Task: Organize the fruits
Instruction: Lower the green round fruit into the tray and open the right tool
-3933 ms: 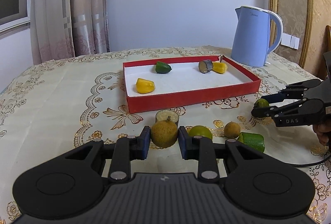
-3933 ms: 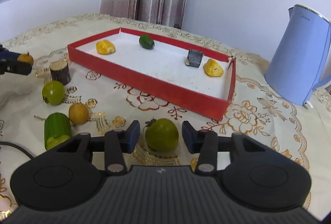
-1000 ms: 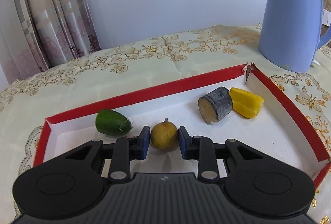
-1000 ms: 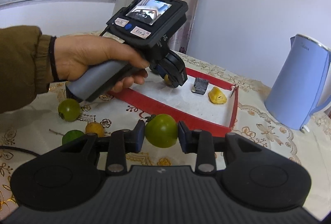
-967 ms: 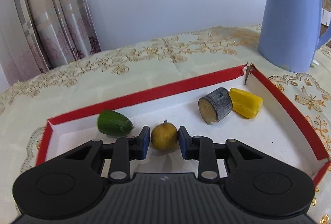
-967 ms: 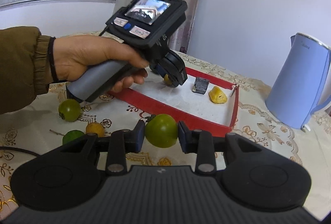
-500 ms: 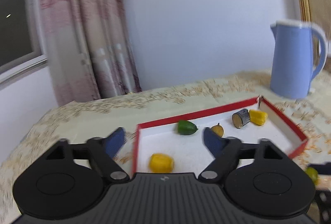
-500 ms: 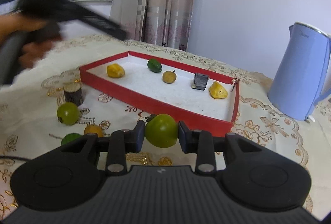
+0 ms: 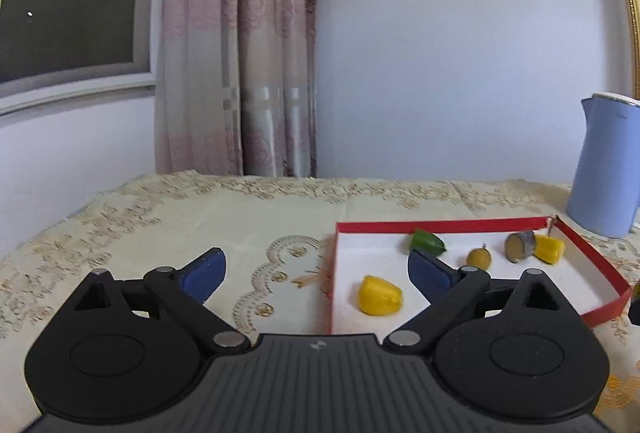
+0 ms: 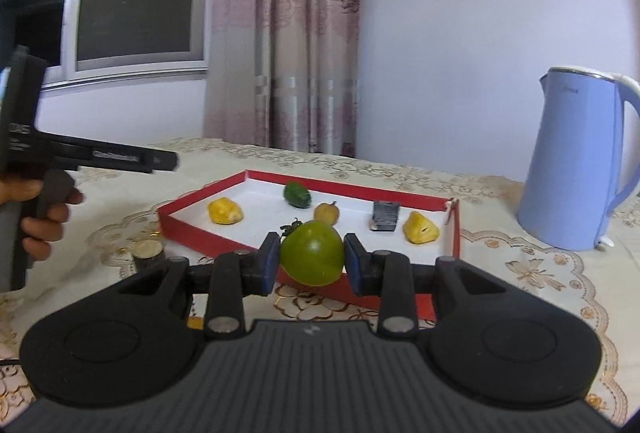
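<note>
Green fruit (image 10: 312, 253) | clamped in right gripper (image 10: 312, 260), raised just before the red tray (image 10: 224, 239) | left gripper (image 9: 316, 269) jaws just opened, empty | step: carrying | next: lower fruit into a free spot, then release.

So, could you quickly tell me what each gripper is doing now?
Left gripper: just opened, empty.
Right gripper: closed on the green fruit.

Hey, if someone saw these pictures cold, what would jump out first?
Probably the big green fruit clamped in the right hand-held gripper, just before the red tray. Next, the blue kettle on the right, past the tray.
</note>
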Demonstrator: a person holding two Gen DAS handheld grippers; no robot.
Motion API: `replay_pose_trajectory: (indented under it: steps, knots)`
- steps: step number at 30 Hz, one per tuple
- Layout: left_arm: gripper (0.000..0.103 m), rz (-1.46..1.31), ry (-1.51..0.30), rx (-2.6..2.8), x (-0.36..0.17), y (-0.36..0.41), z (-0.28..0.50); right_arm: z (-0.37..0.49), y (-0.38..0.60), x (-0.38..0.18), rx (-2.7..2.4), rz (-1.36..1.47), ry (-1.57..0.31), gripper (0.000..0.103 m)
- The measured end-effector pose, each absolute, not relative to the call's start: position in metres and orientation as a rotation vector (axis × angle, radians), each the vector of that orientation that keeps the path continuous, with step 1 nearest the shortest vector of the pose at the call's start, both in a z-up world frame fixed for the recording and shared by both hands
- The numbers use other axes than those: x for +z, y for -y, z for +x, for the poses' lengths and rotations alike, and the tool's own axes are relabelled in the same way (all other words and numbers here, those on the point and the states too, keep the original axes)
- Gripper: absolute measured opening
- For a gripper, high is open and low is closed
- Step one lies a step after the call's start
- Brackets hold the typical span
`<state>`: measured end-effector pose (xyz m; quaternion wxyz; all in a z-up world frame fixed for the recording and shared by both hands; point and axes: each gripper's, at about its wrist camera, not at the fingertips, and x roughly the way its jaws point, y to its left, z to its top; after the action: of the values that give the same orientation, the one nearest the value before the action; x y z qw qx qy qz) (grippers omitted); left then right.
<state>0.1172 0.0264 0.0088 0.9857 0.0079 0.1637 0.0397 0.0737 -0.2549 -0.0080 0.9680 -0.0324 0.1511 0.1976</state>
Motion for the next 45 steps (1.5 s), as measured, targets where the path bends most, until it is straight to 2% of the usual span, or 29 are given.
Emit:
replay_pose_trajectory:
  steps: [8,17,28,45]
  knots:
    - [0.098,-0.022,-0.326,0.123,0.009,-0.034,0.113,0.093,0.255,-0.005,0.311,-0.069,-0.371,0.032]
    - [0.098,-0.071,-0.359,0.142,0.006,-0.044,0.117,0.153,0.251,0.007,0.276,-0.108,-0.418,0.032]
    - [0.098,-0.089,-0.396,0.124,0.002,-0.048,0.123,0.227,0.258,-0.025,0.157,-0.108,-0.576,0.032]
    - [0.099,-0.09,-0.406,0.121,0.002,-0.047,0.123,0.236,0.259,-0.039,0.125,-0.121,-0.615,0.032]
